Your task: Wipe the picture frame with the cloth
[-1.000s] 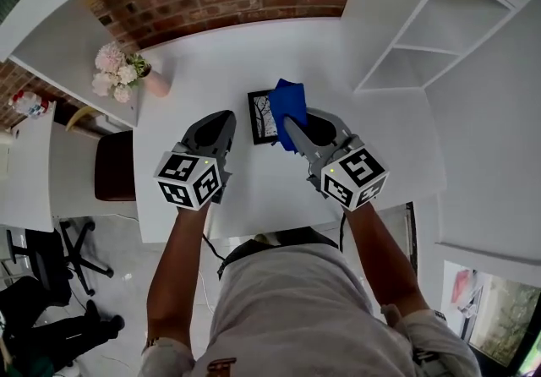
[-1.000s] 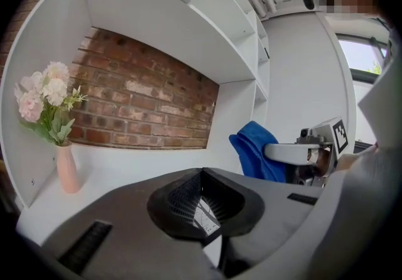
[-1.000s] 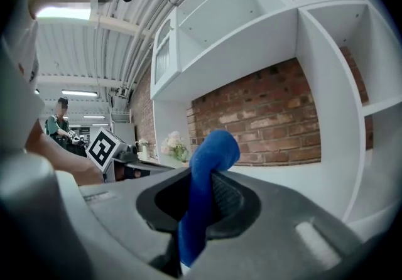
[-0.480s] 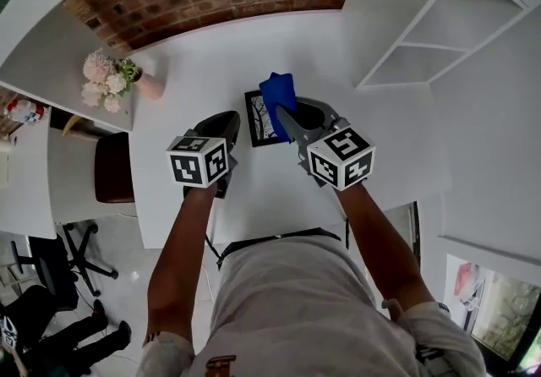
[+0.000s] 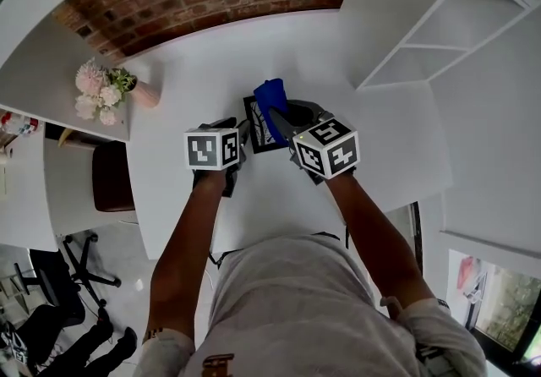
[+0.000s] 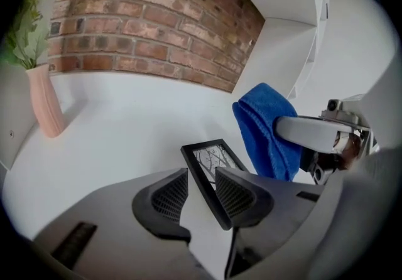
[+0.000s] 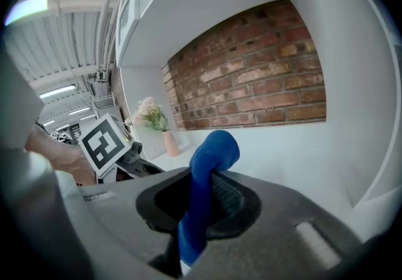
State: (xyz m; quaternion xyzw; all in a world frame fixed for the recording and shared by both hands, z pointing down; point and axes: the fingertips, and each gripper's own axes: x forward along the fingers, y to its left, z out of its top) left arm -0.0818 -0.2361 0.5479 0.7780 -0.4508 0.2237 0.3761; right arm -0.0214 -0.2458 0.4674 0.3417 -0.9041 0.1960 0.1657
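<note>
While lying on table (image 5: 190,71) clear of every edge: thin black frame (image 5: 259,133), tree print. Left gripper (image 6: 200,177) just spread astride its rim; right gripper (image 7: 201,179) pinching cloth (image 7: 212,147).

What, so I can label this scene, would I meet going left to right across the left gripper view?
pink vase → picture frame → blue cloth → right tool, which grips that cloth
</note>
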